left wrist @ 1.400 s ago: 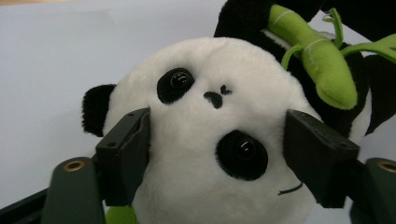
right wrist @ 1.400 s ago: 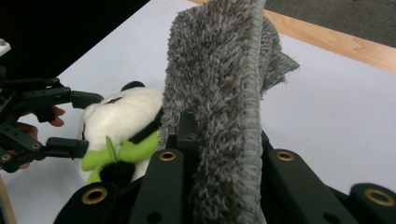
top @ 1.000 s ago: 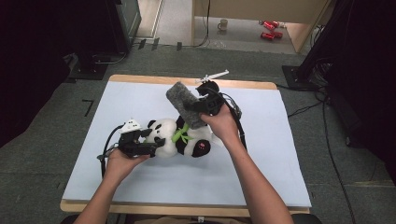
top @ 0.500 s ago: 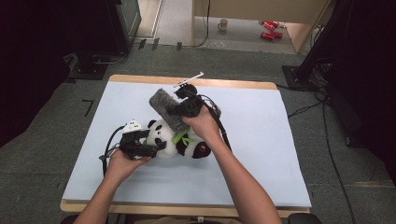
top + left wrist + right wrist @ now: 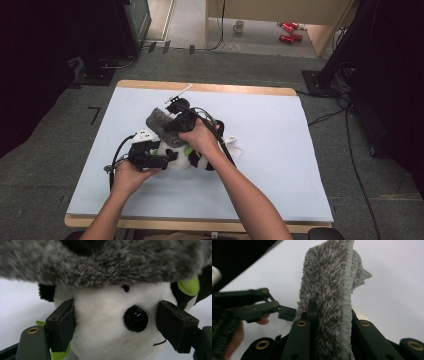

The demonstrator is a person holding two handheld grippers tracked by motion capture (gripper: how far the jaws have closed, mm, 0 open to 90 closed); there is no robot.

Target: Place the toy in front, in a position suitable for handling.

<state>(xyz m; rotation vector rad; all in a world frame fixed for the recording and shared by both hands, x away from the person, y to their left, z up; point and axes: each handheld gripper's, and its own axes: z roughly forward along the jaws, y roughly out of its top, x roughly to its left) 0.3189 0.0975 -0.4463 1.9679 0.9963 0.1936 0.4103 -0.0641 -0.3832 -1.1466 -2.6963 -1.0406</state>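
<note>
Plush panda (image 5: 192,159) lying mid-desk (image 5: 280,165), left gripper (image 5: 159,159) at its left with jaws either side of its head, cloth (image 5: 162,126) over the head, right gripper (image 5: 176,120) just behind, clamping that cloth

You're working in a lab-like recording room: a white-topped table (image 5: 280,165) on grey carpet, cables (image 5: 350,150) at three o'clock, black equipment stands (image 5: 100,70) at ten o'clock.
</note>
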